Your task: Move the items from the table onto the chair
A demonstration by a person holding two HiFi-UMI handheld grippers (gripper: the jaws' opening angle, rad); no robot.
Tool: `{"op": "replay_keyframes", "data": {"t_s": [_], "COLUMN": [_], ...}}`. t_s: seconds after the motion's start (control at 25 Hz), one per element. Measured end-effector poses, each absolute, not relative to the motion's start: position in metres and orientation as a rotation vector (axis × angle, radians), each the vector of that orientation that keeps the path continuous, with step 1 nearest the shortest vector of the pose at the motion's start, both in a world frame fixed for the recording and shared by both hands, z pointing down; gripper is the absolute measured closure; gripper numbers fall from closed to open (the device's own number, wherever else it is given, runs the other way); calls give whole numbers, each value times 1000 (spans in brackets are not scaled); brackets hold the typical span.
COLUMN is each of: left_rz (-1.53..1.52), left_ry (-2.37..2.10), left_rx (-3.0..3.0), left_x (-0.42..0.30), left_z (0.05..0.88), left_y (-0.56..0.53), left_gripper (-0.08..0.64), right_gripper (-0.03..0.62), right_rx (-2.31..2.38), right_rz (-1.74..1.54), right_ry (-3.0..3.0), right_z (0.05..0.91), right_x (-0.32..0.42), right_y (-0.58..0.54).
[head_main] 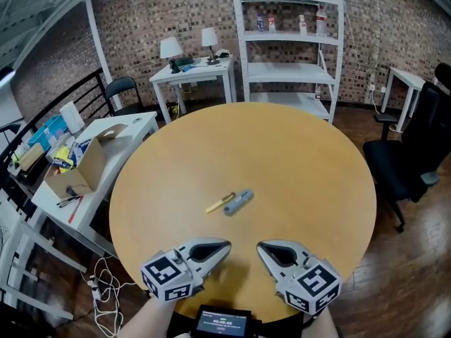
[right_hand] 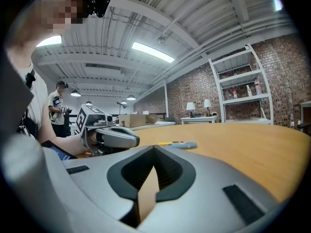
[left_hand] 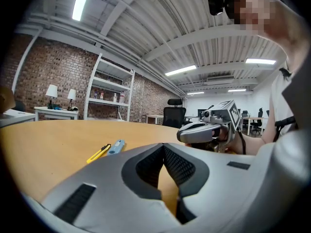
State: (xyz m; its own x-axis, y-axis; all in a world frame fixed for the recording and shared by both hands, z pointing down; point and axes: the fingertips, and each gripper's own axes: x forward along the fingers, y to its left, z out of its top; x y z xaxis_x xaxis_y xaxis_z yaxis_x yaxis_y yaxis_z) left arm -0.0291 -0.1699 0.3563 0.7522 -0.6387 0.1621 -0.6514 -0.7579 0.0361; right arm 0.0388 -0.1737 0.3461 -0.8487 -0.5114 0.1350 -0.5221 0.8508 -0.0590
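Yellow knife (head_main: 219, 203) beside blue cutter (head_main: 239, 201); left tool (head_main: 225, 246), right tool (head_main: 260, 247) pressed together, empty.

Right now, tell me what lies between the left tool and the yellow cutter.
Only bare table: the head view shows nothing between the left tool and the yellow cutter.

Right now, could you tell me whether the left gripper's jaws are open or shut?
Shut: on the left gripper the jaws meet at their tips, with nothing between them.

Round table (head_main: 296, 160) bears a yellow cutter (head_main: 220, 203) (blue cutter (head_main: 238, 201) just beside).
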Motion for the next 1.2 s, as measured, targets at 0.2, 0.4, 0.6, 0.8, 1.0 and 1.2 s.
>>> {"op": "replay_keyframes", "data": {"t_s": [0.2,0.4,0.6,0.8,1.0,1.2], "left_rz": [200,201,467,738,1042,1148], "left_ry": [-1098,-1206,-1387,-1340,-1173,-1169], "left_rx": [2842,2772,2723,2664,2557,2603], "left_x": [-34,-63,-99,-106,-107,-102], "left_z": [354,360,361,372,415,418], "left_y": [-176,-197,-241,-287,-304,-299], "left_gripper": [554,503,503,451,407,476], "right_gripper": [591,591,591,591,591,591], "right_rx": [822,817,806,810,802,814], "right_rz": [136,137,128,132,126,124], "right_ry": [-2914,-2914,-2909,-2916,-2913,-2919], "right_z": [345,348,346,346,346,345], "right_x": [37,33,34,35,34,33], "right_y": [-176,-176,-175,-176,-174,-174]}}
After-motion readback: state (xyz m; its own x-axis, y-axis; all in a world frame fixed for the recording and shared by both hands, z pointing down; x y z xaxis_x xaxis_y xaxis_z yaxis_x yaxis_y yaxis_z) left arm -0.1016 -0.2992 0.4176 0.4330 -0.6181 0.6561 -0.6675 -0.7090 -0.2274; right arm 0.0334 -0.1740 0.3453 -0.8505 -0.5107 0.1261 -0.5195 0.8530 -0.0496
